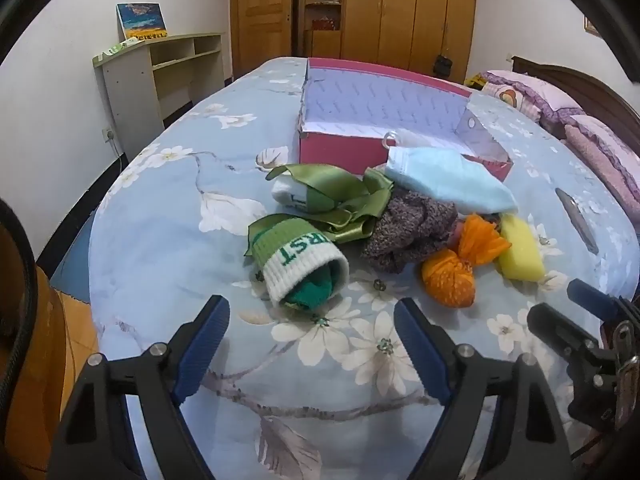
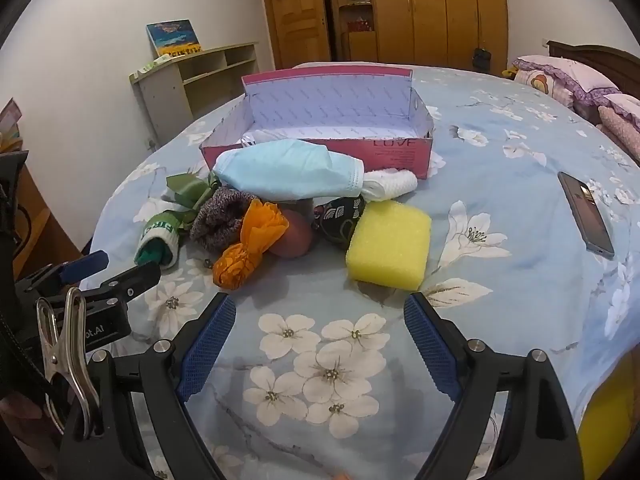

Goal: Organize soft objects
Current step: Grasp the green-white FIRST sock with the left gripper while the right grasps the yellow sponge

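A pile of soft things lies on the floral bedspread before an open pink box (image 1: 340, 148) (image 2: 396, 152). It holds a green-and-white sock (image 1: 304, 268) (image 2: 158, 240), green ribbon (image 1: 340, 200) (image 2: 188, 190), a grey knit piece (image 1: 408, 232) (image 2: 222, 220), an orange cloth bundle (image 1: 452, 276) (image 2: 248, 252), a yellow sponge (image 1: 520, 252) (image 2: 390, 246) and a blue face mask (image 1: 452, 184) (image 2: 288, 172). My left gripper (image 1: 312, 320) is open just short of the sock. My right gripper (image 2: 320, 312) is open just short of the sponge.
A black phone (image 2: 588, 212) (image 1: 576, 220) lies on the bed to the right. Pink pillows (image 2: 568, 80) lie at the headboard. A shelf unit (image 1: 160, 68) stands against the left wall. A white cloth (image 2: 390, 184) and a dark patterned item (image 2: 340, 216) lie in the pile.
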